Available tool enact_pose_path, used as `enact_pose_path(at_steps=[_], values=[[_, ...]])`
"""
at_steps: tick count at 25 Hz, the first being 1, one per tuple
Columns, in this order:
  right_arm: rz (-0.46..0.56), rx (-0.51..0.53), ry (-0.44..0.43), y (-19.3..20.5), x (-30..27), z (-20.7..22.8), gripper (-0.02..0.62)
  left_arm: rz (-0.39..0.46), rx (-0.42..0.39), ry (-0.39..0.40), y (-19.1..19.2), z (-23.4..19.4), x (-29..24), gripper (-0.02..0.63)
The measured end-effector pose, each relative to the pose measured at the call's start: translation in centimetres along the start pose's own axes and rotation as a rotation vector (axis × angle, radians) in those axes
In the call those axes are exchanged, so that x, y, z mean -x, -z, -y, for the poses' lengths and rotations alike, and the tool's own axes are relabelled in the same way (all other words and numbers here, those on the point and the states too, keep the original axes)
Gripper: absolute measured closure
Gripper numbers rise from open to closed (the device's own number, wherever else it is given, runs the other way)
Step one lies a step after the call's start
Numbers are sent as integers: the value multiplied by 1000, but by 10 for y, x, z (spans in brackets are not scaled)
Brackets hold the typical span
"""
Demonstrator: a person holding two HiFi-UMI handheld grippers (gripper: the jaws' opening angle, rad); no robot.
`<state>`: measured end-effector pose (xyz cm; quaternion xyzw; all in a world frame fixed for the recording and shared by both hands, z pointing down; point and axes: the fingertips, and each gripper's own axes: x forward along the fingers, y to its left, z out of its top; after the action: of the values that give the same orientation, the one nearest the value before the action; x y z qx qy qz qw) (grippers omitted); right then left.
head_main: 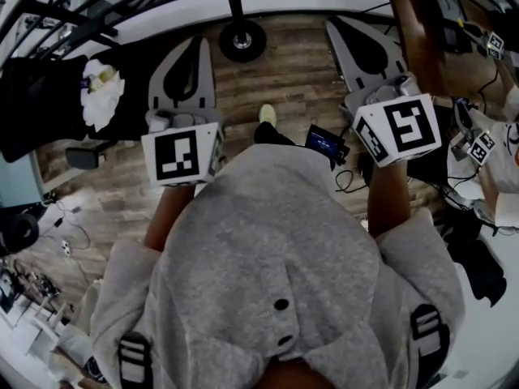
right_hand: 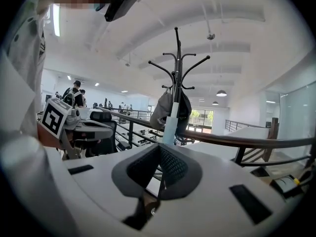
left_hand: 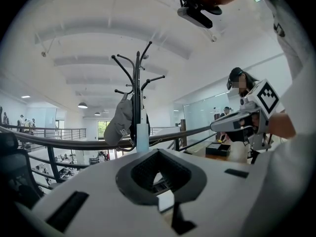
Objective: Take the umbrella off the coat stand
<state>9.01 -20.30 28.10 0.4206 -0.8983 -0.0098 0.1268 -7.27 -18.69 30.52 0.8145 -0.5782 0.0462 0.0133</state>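
The black coat stand (left_hand: 137, 90) rises ahead of both grippers, beyond a dark handrail; its round base (head_main: 242, 40) rests on the wooden floor. A pale blue folded umbrella (left_hand: 142, 138) (right_hand: 170, 126) hangs upright against the pole, with a grey cap (left_hand: 119, 125) and a dark garment (right_hand: 184, 107) beside it. My left gripper (left_hand: 158, 154) (head_main: 197, 47) and right gripper (right_hand: 160, 148) (head_main: 334, 27) point level towards the stand, well short of it. Both have their jaws together with nothing between them.
A curved dark handrail (left_hand: 74, 143) runs between me and the stand. A black office chair (right_hand: 101, 117) stands to the left, and a person (left_hand: 241, 90) is at the right. A black-draped table (head_main: 49, 96) and floor cables (head_main: 349, 177) lie nearby.
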Motion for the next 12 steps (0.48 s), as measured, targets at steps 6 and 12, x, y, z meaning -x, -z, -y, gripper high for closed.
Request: enact_pose_path(at_steps=[6, 12], values=[[-42, 2, -52, 8, -11, 23, 583, -17, -37, -27, -3, 3, -24, 592], [-148, 103, -102, 24, -24, 43, 583, -43, -54, -53, -3, 5, -46, 592]])
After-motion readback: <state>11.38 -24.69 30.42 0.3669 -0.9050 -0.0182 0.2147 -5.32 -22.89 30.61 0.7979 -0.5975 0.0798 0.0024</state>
